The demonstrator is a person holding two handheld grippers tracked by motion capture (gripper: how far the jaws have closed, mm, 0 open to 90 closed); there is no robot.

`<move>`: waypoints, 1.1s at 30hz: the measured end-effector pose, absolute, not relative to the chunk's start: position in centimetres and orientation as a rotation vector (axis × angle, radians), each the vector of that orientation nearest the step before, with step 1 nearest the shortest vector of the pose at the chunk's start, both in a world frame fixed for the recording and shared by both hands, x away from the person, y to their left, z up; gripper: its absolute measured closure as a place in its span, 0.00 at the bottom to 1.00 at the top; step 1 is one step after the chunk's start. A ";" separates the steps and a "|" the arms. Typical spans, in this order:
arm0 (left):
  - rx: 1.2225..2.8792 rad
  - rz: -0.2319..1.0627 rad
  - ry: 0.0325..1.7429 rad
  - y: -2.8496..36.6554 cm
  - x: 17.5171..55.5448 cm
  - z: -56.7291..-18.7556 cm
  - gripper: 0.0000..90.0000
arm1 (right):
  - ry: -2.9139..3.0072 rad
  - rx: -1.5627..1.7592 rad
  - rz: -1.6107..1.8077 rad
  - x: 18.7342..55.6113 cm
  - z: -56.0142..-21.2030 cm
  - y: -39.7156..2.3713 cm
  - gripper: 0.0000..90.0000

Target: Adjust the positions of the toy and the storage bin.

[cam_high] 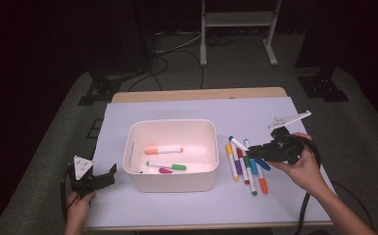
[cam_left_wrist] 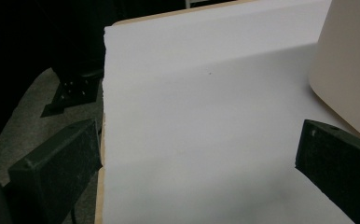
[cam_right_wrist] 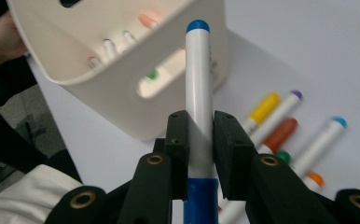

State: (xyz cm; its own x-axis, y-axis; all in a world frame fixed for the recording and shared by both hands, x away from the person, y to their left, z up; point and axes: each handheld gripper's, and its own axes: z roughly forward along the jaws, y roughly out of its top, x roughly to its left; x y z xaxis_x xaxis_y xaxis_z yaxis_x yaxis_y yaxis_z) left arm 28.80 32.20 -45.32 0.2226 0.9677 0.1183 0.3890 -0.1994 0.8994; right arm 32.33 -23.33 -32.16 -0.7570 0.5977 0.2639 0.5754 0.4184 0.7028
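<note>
Right tool [cam_right_wrist: 200, 140]: clenched on a white marker with blue cap [cam_right_wrist: 198, 88], lifted just right of the cream plastic bin [cam_high: 171, 183]. Left tool [cam_high: 100, 179]: released, jaws wide over the white sheet on the worktop [cam_left_wrist: 206, 116]. Loose markers [cam_high: 248, 169] lie beside the bin.

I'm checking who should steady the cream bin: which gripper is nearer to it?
Left. The left gripper sits open just beside the cream bin's left wall; the right gripper, shut on a blue marker, is farther off, over the loose markers.
</note>
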 end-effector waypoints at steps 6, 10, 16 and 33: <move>1.733 0.947 1.267 32.2 28.8 -45.3 0.00 | 2.685 0.955 1.290 32.5 -29.8 -20.1 0.84; 1.733 0.947 1.265 32.2 28.8 -45.3 0.00 | 2.729 0.884 1.287 32.7 -28.8 -17.9 0.84; 1.733 0.943 1.264 32.2 28.7 -45.3 0.00 | 2.796 0.780 1.305 32.8 -27.8 -14.7 0.84; 1.734 0.935 1.263 32.3 28.8 -45.3 0.00 | 2.947 0.534 1.318 33.6 -27.5 -7.2 0.84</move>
State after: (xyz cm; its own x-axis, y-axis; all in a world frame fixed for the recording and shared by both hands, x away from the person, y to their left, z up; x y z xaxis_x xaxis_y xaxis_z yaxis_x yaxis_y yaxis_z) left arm 28.76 32.26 -45.28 0.2350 0.9653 0.1144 0.3909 -0.2015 0.8981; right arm 33.59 -7.17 -27.48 -0.9385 0.2401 0.2480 0.3449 0.6240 0.7011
